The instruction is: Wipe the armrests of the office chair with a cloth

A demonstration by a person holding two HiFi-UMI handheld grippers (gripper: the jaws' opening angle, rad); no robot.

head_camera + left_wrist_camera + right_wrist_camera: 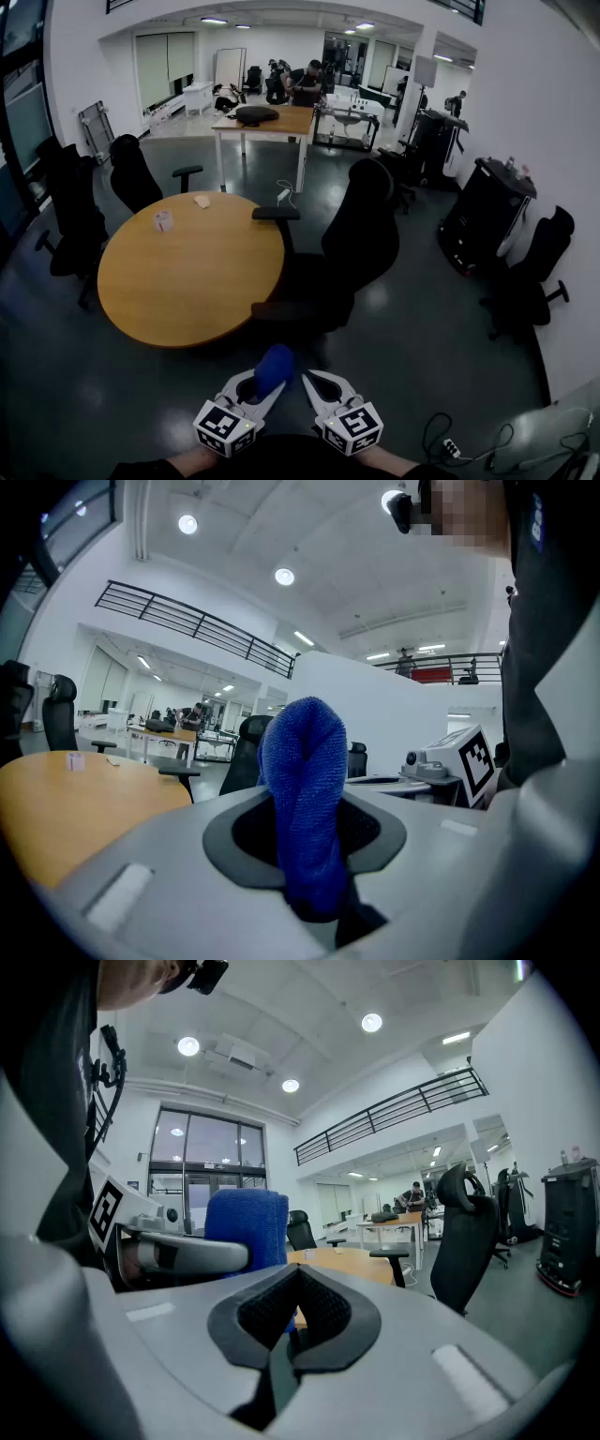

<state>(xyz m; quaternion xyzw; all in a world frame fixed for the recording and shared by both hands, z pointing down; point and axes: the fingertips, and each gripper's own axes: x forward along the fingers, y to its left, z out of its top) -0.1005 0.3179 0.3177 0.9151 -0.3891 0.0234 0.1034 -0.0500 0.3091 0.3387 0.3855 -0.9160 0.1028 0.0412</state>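
A black office chair (361, 239) stands at the right side of the round wooden table (187, 272), with one armrest (276, 214) toward the far side and the other armrest (281, 309) nearer me. My left gripper (265, 382) is low in the head view, shut on a folded blue cloth (274, 367) that sticks up between its jaws (305, 808). Close beside it on the right, my right gripper (309, 382) is shut with nothing in it (286, 1335). Both grippers are held near my body, well short of the chair. The cloth (246, 1227) also shows in the right gripper view.
Small items (163, 220) lie on the round table. Other black chairs (136, 173) stand at the left and right (534, 281). A rectangular desk (267, 122) is behind, with people at the far back. A black cabinet (487, 216) and floor cables (450, 441) are on the right.
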